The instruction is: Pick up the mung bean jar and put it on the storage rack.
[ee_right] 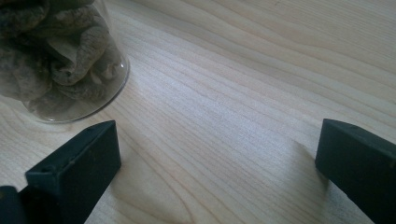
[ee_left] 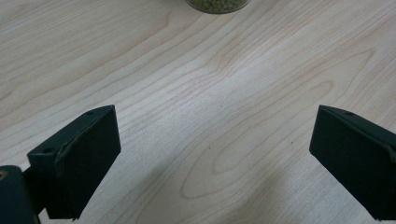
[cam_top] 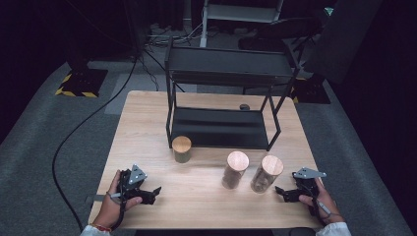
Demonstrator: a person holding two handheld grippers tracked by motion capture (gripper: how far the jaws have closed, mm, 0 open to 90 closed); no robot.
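Note:
Three glass jars with wooden lids stand on the wooden table (cam_top: 147,128). A short jar of green beans (cam_top: 181,149) is left of centre, its base showing as the green-bean jar (ee_left: 217,4). Two taller jars stand side by side: the middle jar (cam_top: 235,169) and the right jar (cam_top: 266,173), whose brown wrinkled contents show close up as the right jar (ee_right: 56,60). My left gripper (cam_top: 153,192) rests near the front left edge, open and empty (ee_left: 212,154). My right gripper (cam_top: 281,192) sits just right of the right jar, open and empty (ee_right: 217,158).
A black two-tier metal rack (cam_top: 226,98) stands at the back of the table, its lower shelf (cam_top: 216,127) bare. A small dark object (cam_top: 244,106) lies behind it. Cables (cam_top: 74,132) trail over the grey floor to the left.

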